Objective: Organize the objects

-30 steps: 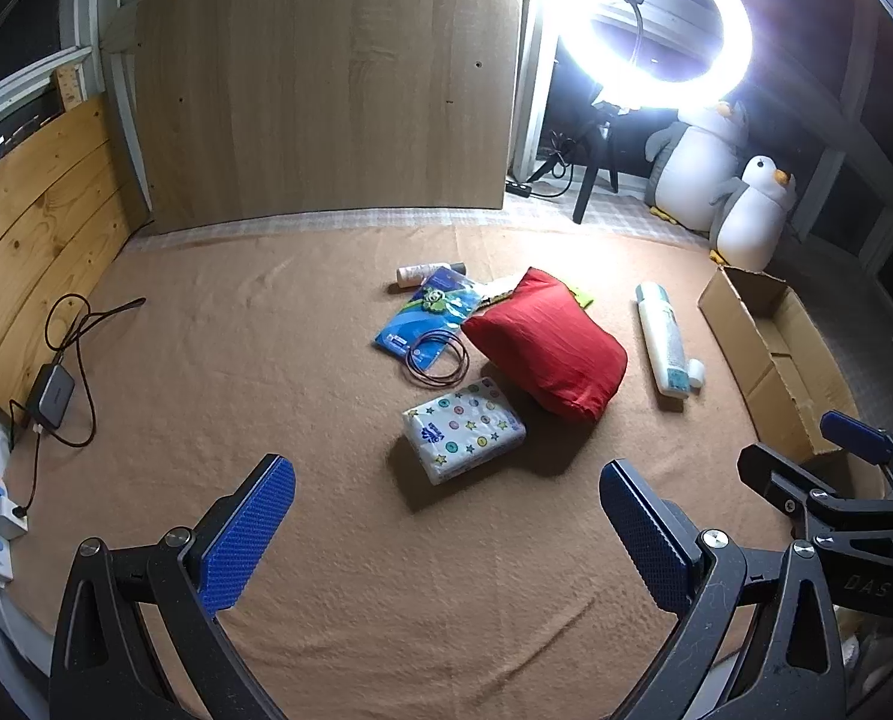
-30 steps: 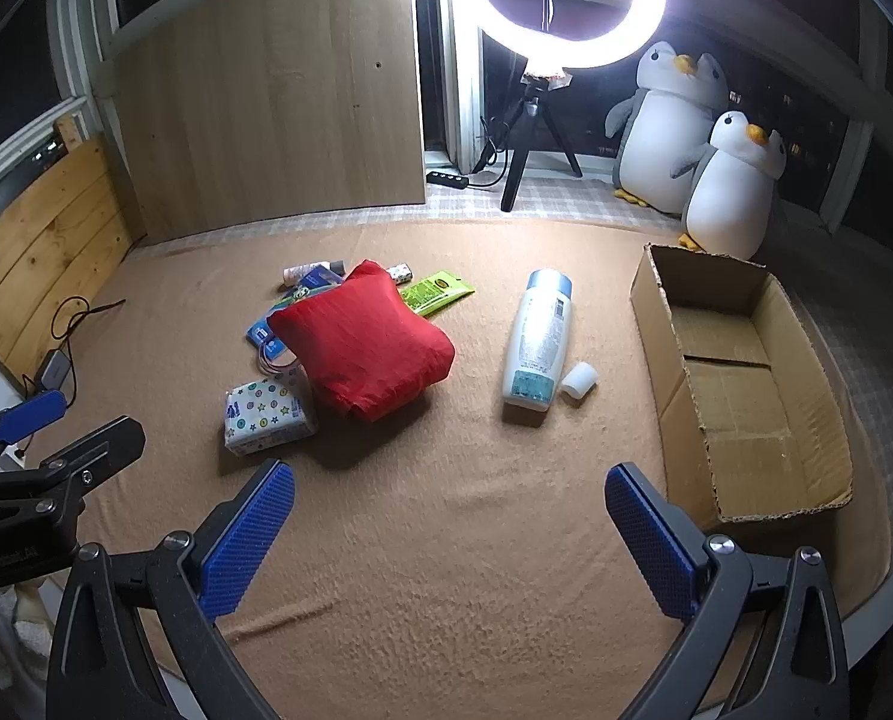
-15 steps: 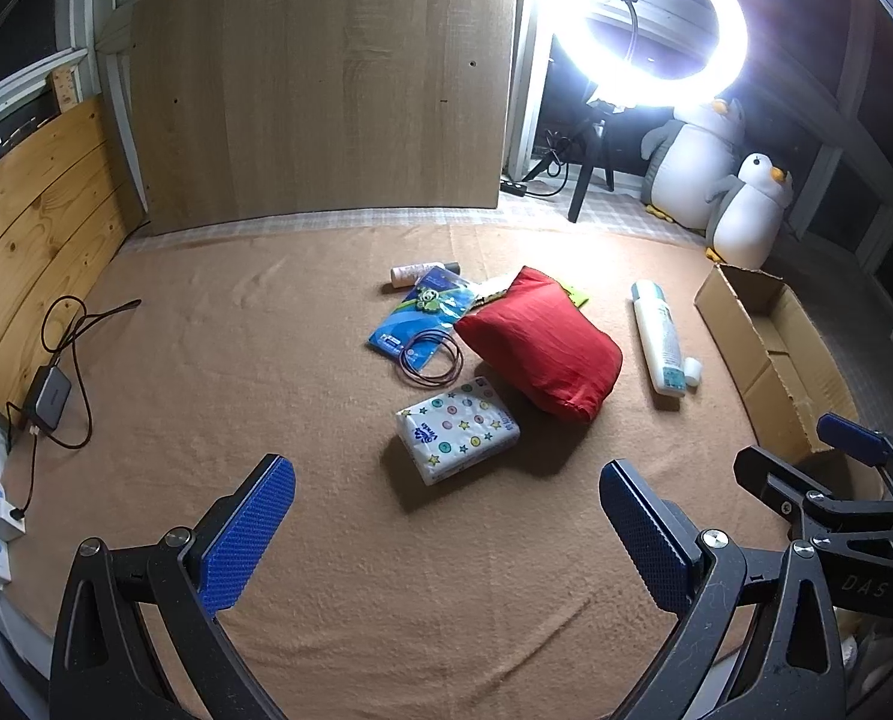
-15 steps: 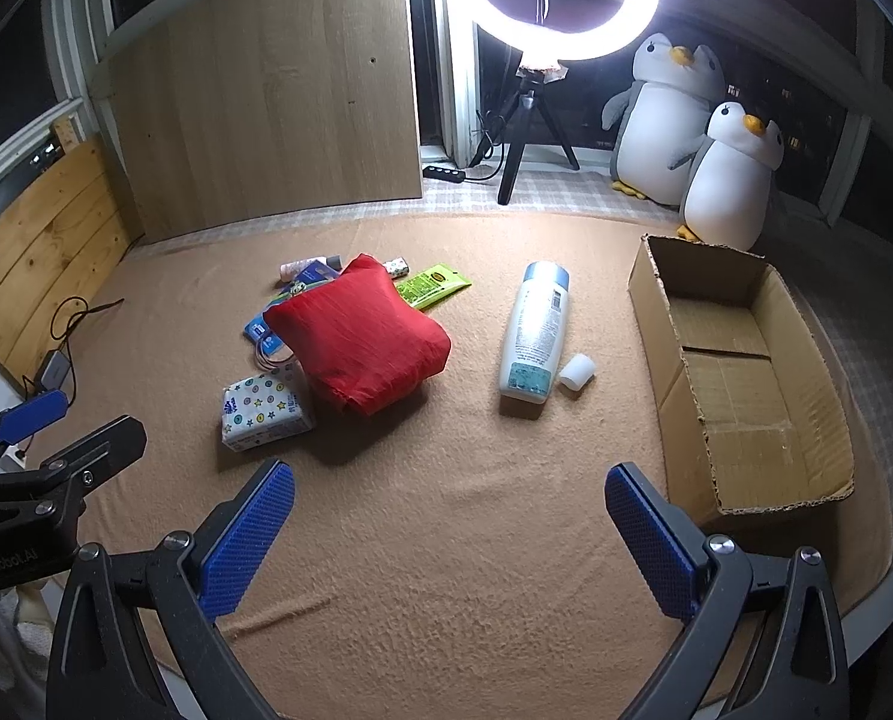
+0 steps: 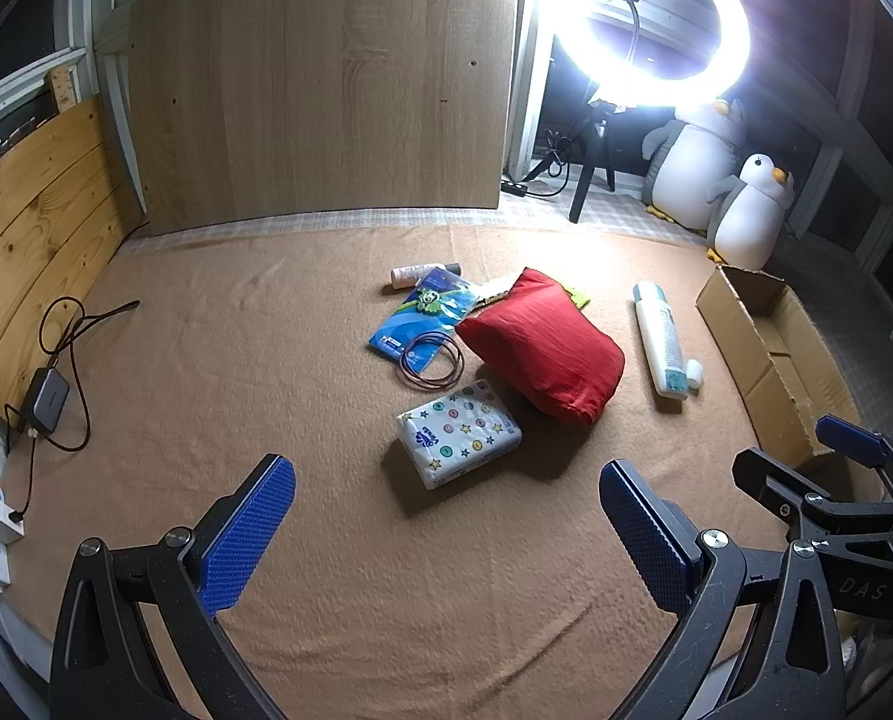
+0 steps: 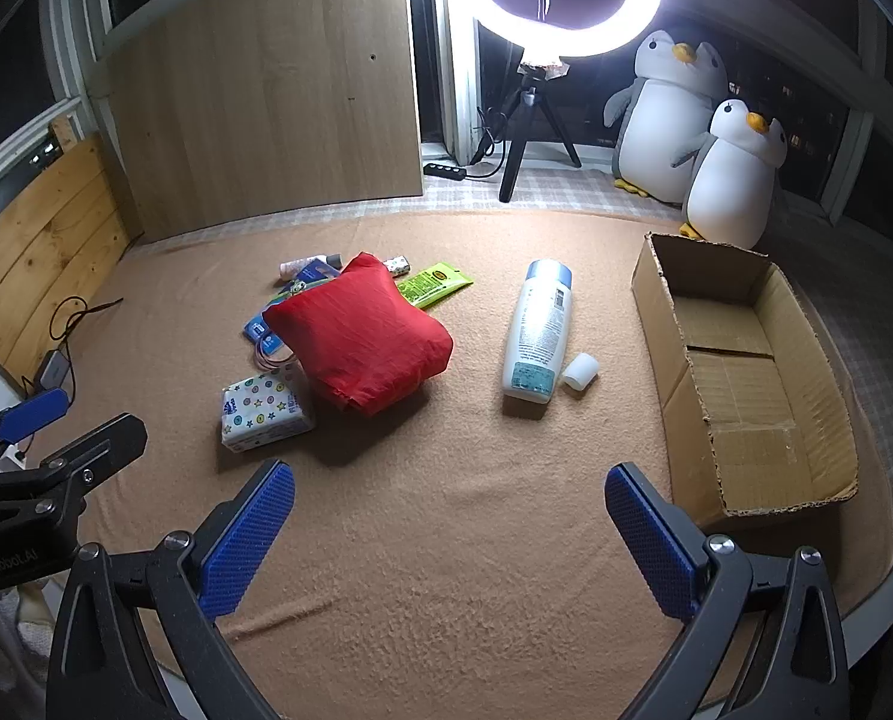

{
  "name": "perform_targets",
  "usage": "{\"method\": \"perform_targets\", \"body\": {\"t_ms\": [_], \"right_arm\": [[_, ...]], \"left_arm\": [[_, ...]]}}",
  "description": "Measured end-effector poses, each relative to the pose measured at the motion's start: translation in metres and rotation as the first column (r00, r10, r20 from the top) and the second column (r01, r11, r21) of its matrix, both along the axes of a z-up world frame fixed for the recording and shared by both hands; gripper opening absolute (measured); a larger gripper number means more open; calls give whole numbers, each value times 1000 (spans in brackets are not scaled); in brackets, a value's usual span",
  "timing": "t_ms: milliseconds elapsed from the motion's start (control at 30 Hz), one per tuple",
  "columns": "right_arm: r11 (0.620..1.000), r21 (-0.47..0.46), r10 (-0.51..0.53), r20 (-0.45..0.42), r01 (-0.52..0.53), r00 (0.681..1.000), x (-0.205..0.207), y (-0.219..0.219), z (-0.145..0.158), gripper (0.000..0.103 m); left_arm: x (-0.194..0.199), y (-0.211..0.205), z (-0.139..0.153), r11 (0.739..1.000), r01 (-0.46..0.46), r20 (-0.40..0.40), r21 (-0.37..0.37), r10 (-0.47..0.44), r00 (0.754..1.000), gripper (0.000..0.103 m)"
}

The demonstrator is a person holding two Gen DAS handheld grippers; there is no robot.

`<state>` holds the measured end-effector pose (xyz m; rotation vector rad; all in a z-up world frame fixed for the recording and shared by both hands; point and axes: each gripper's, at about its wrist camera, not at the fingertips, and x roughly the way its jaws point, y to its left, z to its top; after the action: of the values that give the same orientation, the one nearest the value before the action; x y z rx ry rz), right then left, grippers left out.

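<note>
We see a matt, fuzzy blanket (image 6: 446,540), a crinkled red cloth pouch (image 6: 362,336), a glossy plastic bottle (image 6: 536,330) — and a rough cardboard box (image 6: 746,372).

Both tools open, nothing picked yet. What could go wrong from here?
1. The small white cap lies loose beside the white bottle; grabbing the bottle could knock it rolling.
2. The red pouch appears to lean on the patterned tissue pack and hides smaller items behind it; lifting either may drag the others.
3. The cardboard box has a torn near wall, so a dropped item could slide out.
</note>
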<state>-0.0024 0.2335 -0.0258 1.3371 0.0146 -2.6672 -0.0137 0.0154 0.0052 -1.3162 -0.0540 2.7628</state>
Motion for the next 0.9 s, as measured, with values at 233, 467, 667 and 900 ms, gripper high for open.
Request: {"method": "perform_targets", "body": {"t_ms": [233, 467, 667, 900], "right_arm": [[1000, -1, -1, 2, 1, 1000, -1, 0, 0, 102], [1000, -3, -3, 5, 3, 1000, -2, 0, -2, 102], [1000, -5, -6, 8, 6, 1000, -6, 2, -4, 102], [1000, -7, -20, 20, 20, 1000, -9, 9, -8, 102]], "left_arm": [[-4, 0, -1, 1000, 2, 3, -2, -2, 1000, 103], [-10, 0, -3, 1000, 0, 7, -4, 0, 1000, 103], [-13, 0, -5, 1000, 4, 6, -6, -4, 1000, 103], [-36, 3, -10, 1000, 11, 13, 9, -11, 1000, 103]]}}
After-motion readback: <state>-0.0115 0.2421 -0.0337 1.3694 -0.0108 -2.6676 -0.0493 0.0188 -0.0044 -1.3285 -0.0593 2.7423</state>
